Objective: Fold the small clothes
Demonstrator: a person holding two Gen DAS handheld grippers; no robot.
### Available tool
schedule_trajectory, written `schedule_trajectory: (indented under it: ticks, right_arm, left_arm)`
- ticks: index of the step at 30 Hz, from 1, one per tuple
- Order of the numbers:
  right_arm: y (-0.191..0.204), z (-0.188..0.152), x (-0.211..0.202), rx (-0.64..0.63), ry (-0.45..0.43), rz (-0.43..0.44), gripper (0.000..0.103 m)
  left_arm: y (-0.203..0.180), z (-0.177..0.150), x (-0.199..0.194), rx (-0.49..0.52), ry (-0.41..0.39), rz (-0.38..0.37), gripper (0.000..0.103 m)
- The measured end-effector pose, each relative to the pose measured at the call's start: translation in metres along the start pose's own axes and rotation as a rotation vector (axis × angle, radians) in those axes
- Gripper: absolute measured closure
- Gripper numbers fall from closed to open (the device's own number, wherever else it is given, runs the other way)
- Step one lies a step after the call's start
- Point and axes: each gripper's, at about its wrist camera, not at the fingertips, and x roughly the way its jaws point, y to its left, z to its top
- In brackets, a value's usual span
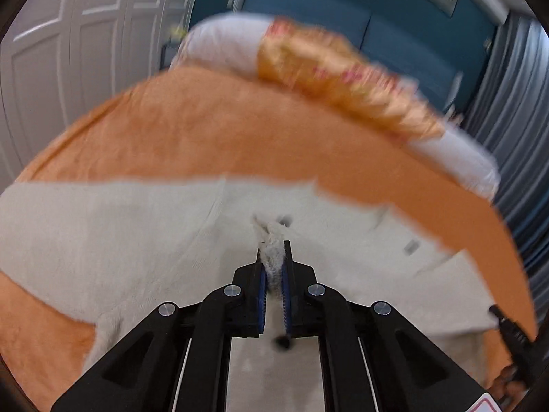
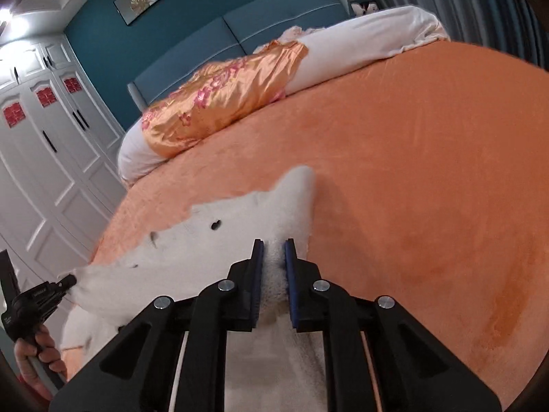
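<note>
A small fluffy white garment [image 1: 144, 240] with dark buttons lies spread on an orange bedspread [image 1: 212, 137]. My left gripper [image 1: 273, 250] is shut on a pinched ridge of its fleece. In the right wrist view the same white garment [image 2: 219, 247] stretches leftward, and my right gripper [image 2: 274, 250] is shut on a fold of it near the pointed corner. The left gripper [image 2: 67, 279] also shows at the far left of that view, pinching the garment's other end, with a person's hand [image 2: 41, 350] below it. The right gripper's black tip [image 1: 507, 326] shows at the right edge of the left wrist view.
A gold satin pillow [image 2: 223, 103] and white bedding [image 2: 370, 37] lie at the head of the bed against a blue headboard [image 2: 274, 27]. White wardrobe doors [image 2: 44, 158] stand to the left. Grey curtains [image 1: 507, 110] hang beside the bed. The orange bedspread [image 2: 429, 171] extends wide to the right.
</note>
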Motion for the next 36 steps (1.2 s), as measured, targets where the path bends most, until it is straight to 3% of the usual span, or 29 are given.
schedule_trajectory:
  ticks: [1, 3, 5, 7, 9, 13, 17, 21, 27, 31, 34, 36]
  right_arm:
    - [-0.005, -0.007, 0.017, 0.008, 0.063, -0.031, 0.093]
    - [-0.007, -0.011, 0.017, 0.015, 0.045, -0.026, 0.093]
    - [0.003, -0.004, -0.002, -0.001, -0.008, -0.029, 0.093]
    - [0.012, -0.001, -0.025, -0.033, -0.095, -0.041, 0.094]
    - [0.015, -0.003, -0.031, -0.070, -0.123, -0.056, 0.093]
    - [0.014, -0.024, 0.023, -0.159, 0.056, -0.140, 0.096]
    - [0.035, -0.015, 0.003, -0.173, -0.042, -0.120, 0.095]
    - [0.024, -0.034, 0.031, -0.206, 0.048, -0.168, 0.098]
    - [0.034, -0.039, 0.034, -0.268, 0.019, -0.234, 0.099]
    - [0.030, -0.039, 0.032, -0.265, 0.016, -0.228, 0.099]
    - [0.029, -0.040, 0.027, -0.258, 0.013, -0.221, 0.099]
    - [0.031, -0.040, 0.027, -0.266, 0.012, -0.230, 0.098]
  left_arm:
    - [0.006, -0.015, 0.023, 0.006, 0.070, 0.048, 0.097]
    - [0.016, -0.040, 0.050, -0.011, 0.149, 0.086, 0.097]
    - [0.013, -0.045, 0.040, 0.000, 0.088, 0.085, 0.095]
    - [0.013, -0.047, 0.037, -0.008, 0.083, 0.086, 0.094]
    - [0.015, -0.050, 0.038, -0.014, 0.075, 0.085, 0.093]
    - [0.013, -0.054, 0.040, 0.001, 0.067, 0.100, 0.092]
    - [0.009, -0.055, 0.046, 0.027, 0.057, 0.128, 0.092]
    - [0.001, -0.058, 0.046, 0.071, 0.045, 0.173, 0.092]
    - [0.001, -0.058, 0.047, 0.082, 0.037, 0.184, 0.092]
    - [0.001, -0.058, 0.046, 0.080, 0.033, 0.183, 0.092]
    - [0.008, -0.053, 0.033, 0.036, 0.030, 0.166, 0.079]
    - [0.026, -0.048, 0.011, -0.039, 0.007, 0.153, 0.048]
